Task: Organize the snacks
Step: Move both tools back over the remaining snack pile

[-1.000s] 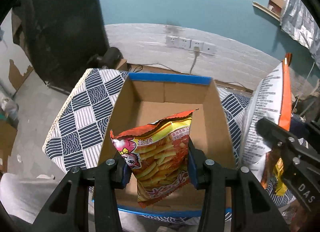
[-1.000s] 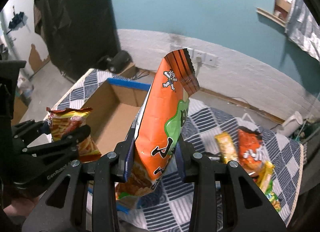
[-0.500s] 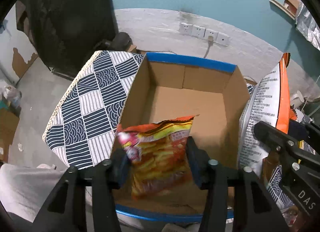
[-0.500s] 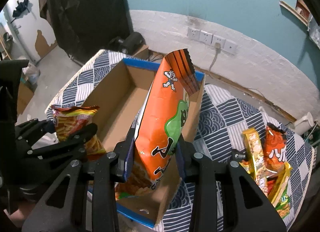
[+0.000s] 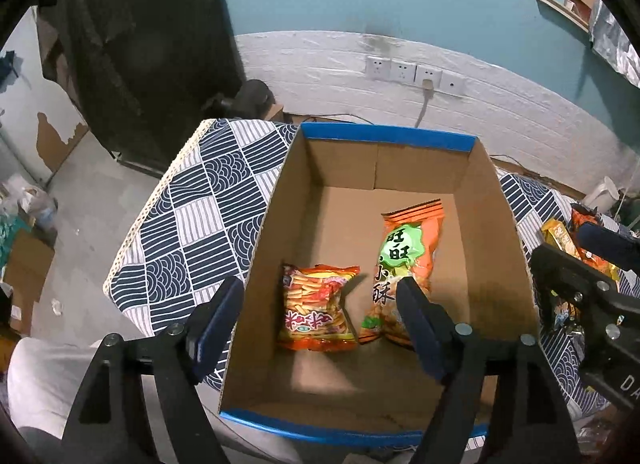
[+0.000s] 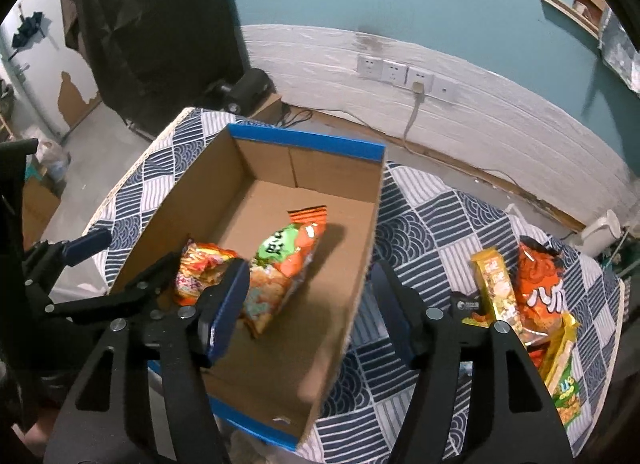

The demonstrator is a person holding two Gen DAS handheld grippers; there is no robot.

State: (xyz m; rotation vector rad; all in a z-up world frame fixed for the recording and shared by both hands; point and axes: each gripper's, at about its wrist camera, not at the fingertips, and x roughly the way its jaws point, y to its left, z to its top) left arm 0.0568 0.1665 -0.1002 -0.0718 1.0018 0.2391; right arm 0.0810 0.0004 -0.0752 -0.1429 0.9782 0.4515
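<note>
Both hand-held grippers point(image 5: 320, 316) point(image 6: 310, 296) angled down, empty

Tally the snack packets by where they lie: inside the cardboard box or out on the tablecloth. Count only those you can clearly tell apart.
In the cardboard box: 2 (red fries packet, orange-green packet)
On the tablecloth: at least 3 (yellow packet, orange packet, green-yellow packet); the pile overlaps
Total: at least 5
</note>
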